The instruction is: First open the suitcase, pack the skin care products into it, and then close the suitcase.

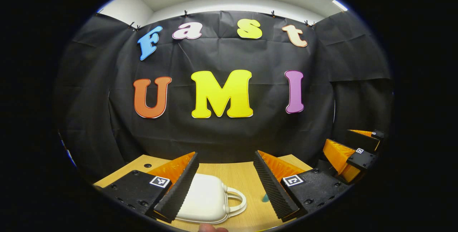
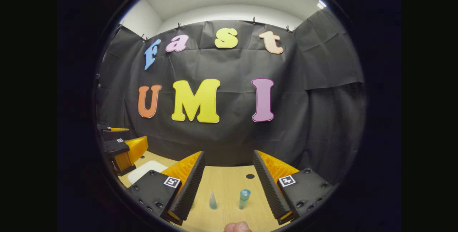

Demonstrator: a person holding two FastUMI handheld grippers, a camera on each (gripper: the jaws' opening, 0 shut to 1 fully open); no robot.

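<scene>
Suitcase first: in the left gripper view a small white case with a looped handle on its right side lay shut on the wooden table, near the camera and partly behind the left finger of the left gripper. That gripper's fingers stood wide apart, holding nothing, above the case. Just right of the handle, a small teal item peeked out beside the right finger; too little of it showed to tell what it was. At the far right the right gripper hung over the table edge, and its fingers looked apart. A fingertip showed at the bottom edge. Black cloth walled the booth, with a white ceiling above.

In the right gripper view the right gripper also had its fingers spread wide, empty. Between them on the table stood two skin care items, apart from each other: a small pale blue cone-shaped bottle on the left and an upright teal tube on the right. Far left, the left gripper hovered over a corner of the white suitcase.
</scene>
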